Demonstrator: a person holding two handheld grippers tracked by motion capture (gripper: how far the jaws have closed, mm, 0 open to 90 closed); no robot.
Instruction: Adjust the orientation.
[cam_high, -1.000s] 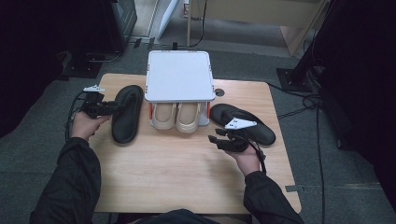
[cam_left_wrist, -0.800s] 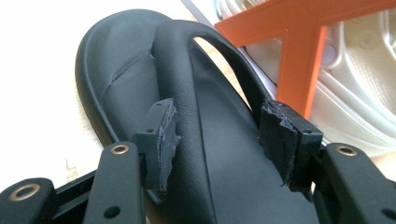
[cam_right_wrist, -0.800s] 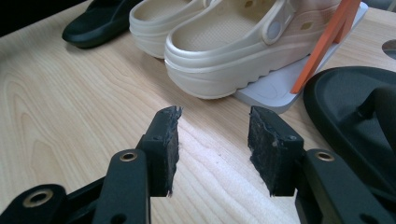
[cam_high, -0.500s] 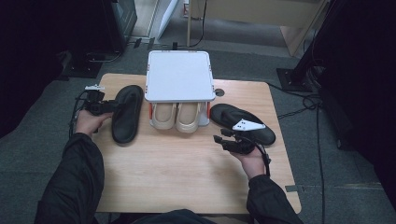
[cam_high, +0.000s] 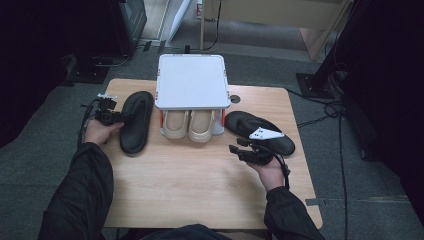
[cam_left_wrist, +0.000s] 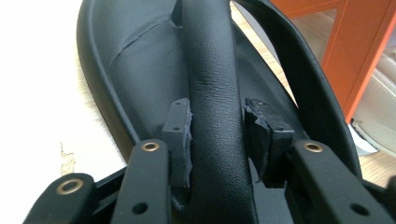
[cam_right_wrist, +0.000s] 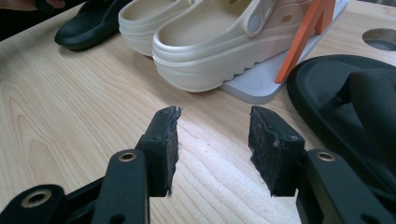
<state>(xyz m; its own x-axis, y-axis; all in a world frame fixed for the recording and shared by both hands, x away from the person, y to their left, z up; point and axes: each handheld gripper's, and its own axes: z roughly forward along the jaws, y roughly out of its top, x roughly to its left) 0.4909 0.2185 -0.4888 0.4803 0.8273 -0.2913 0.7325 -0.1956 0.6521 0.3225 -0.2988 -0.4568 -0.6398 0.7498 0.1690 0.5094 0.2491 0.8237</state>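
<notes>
I've just been closing my left gripper (cam_left_wrist: 219, 140) onto the black leather slide sandal's strap (cam_left_wrist: 212, 70); right gripper (cam_right_wrist: 212, 149) gapes empty, so next I judge lifting it.

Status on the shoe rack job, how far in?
Done: cream clogs sit on the rack's lower shelf. In hand: left gripper has just been closing around the strap of the left black sandal, left pad touching. Left: right black sandal lies on the table; right gripper is open, empty.
</notes>
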